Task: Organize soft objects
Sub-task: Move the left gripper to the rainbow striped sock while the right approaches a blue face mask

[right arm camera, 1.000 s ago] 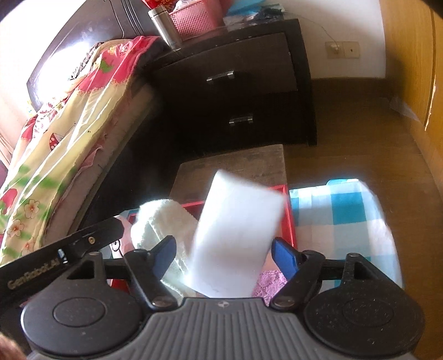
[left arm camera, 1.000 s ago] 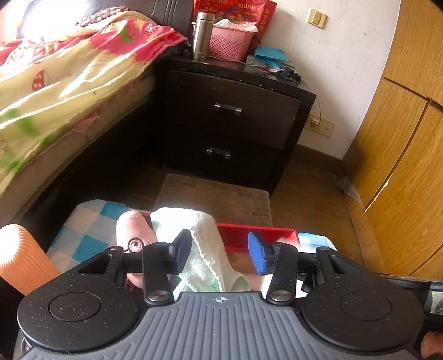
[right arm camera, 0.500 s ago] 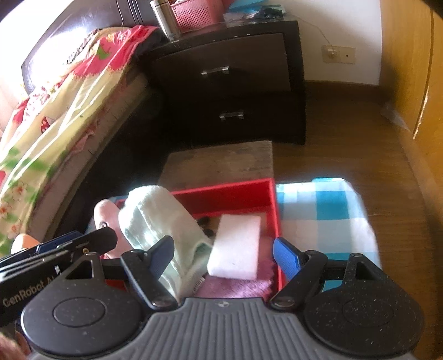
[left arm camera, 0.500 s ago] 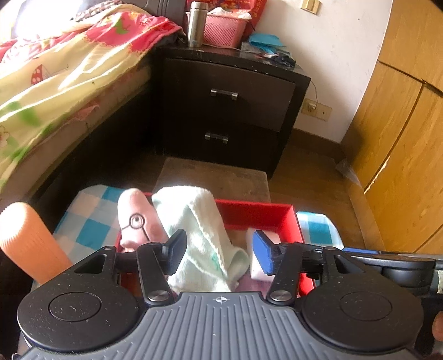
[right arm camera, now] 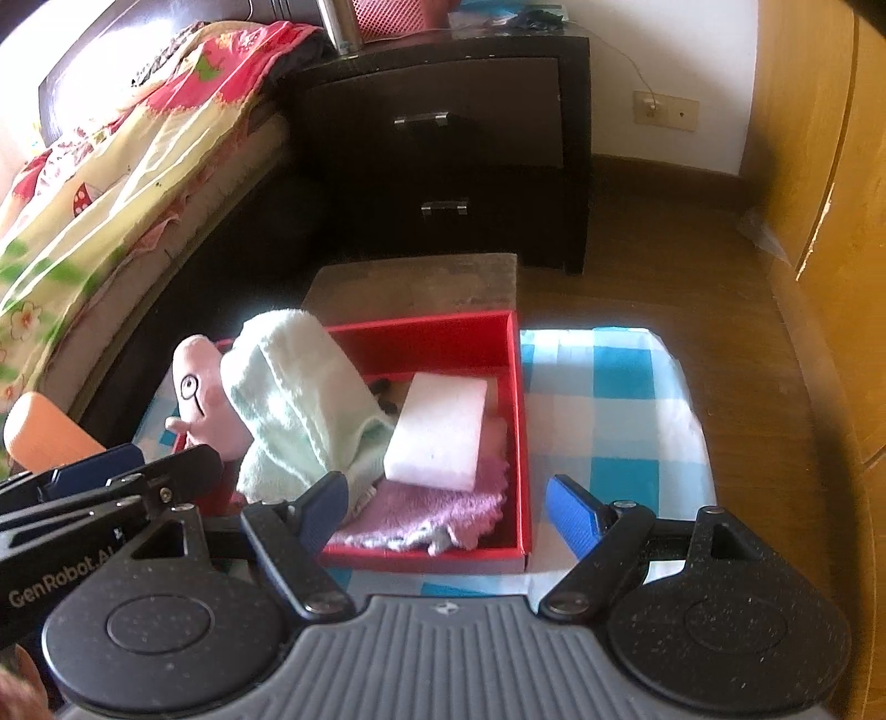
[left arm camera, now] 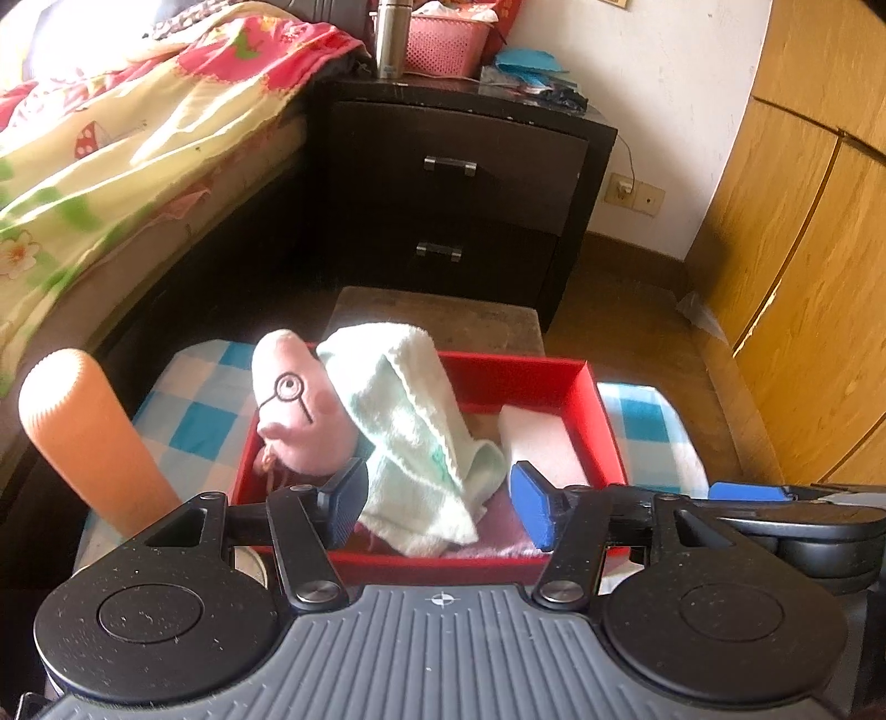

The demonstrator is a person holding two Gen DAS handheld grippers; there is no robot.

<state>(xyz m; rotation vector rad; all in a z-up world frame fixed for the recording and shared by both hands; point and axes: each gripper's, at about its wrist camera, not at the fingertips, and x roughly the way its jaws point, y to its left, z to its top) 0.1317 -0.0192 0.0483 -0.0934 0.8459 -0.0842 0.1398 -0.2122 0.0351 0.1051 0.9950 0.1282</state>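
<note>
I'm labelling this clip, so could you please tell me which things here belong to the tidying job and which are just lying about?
Job:
red box
white sponge
green towel
pink plush
purple cloth
left gripper and right gripper, both open

Lying about:
orange cylinder
nightstand
flask
pink basket
bed

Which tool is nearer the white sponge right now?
Right. The right tool hangs open just short of the white sponge, almost in line. The left tool, also open, faces the green towel; sponge off to its right.
</note>
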